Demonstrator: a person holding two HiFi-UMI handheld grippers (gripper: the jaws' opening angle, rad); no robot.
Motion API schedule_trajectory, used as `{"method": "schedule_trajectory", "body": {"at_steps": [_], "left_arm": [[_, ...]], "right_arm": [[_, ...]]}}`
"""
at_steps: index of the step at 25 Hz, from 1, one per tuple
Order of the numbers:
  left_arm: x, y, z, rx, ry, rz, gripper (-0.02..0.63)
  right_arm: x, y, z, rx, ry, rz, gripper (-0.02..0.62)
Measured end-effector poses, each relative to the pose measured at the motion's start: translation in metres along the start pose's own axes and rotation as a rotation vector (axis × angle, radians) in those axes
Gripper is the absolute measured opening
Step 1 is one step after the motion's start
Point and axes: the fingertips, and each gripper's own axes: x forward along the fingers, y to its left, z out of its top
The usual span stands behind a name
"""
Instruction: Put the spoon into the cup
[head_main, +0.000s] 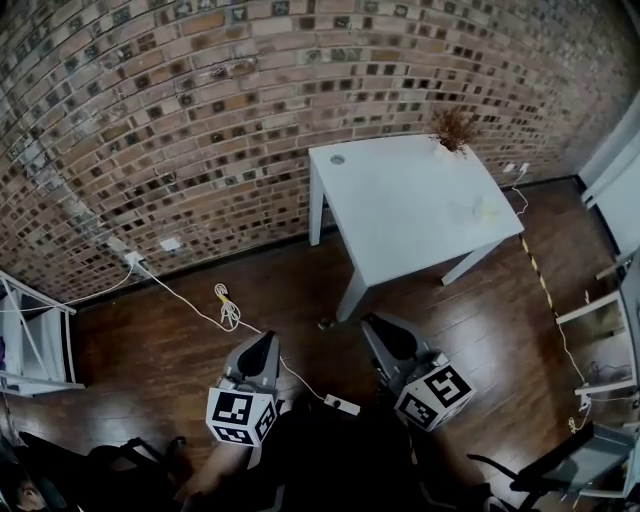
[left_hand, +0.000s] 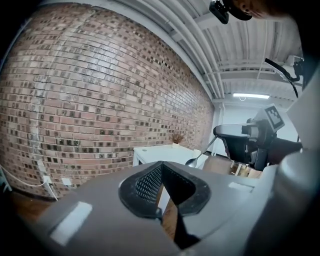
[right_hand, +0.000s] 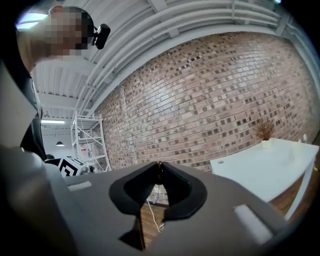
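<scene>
Right claw (right_hand: 159, 167) pinches the spoon (left_hand: 193, 161) by its handle tip, left claw (left_hand: 161, 166) clenched empty, both short of the desk (head_main: 400, 200): spoon could swivel or drop.

We read no words, brands or numbers. Entry: patterned square markers on left gripper (head_main: 260, 348) and right gripper (head_main: 384, 334).

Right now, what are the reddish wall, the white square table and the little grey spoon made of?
The reddish wall looks like real brick: rough, matte, with pale mortar lines. The white table is smooth and flat, maybe painted wood or laminate; can't tell which. The grey spoon is probably metal, since its bowl shines.
</scene>
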Motion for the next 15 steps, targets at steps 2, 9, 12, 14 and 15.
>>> {"method": "schedule_trajectory", "body": {"at_steps": [2, 9, 12, 14, 15], "left_arm": [[0.016, -0.012, 0.003, 0.022, 0.0, 0.008, -0.006], [0.072, -0.075, 0.032, 0.028, -0.065, 0.08, -0.006], [0.1, -0.107, 0.04, 0.049, -0.068, 0.1, -0.006], [0.117, -0.126, 0.045, 0.049, -0.077, 0.116, -0.006], [0.125, -0.136, 0.047, 0.046, -0.086, 0.121, -0.006]], "right_arm": [[-0.007, -0.015, 0.003, 0.007, -0.005, 0.019, 0.046], [-0.047, -0.097, 0.032, -0.023, -0.027, 0.09, 0.046], [-0.069, -0.139, 0.051, -0.039, -0.047, 0.111, 0.046], [-0.082, -0.164, 0.059, -0.044, -0.051, 0.124, 0.046], [-0.09, -0.176, 0.061, -0.046, -0.05, 0.129, 0.046]]}}
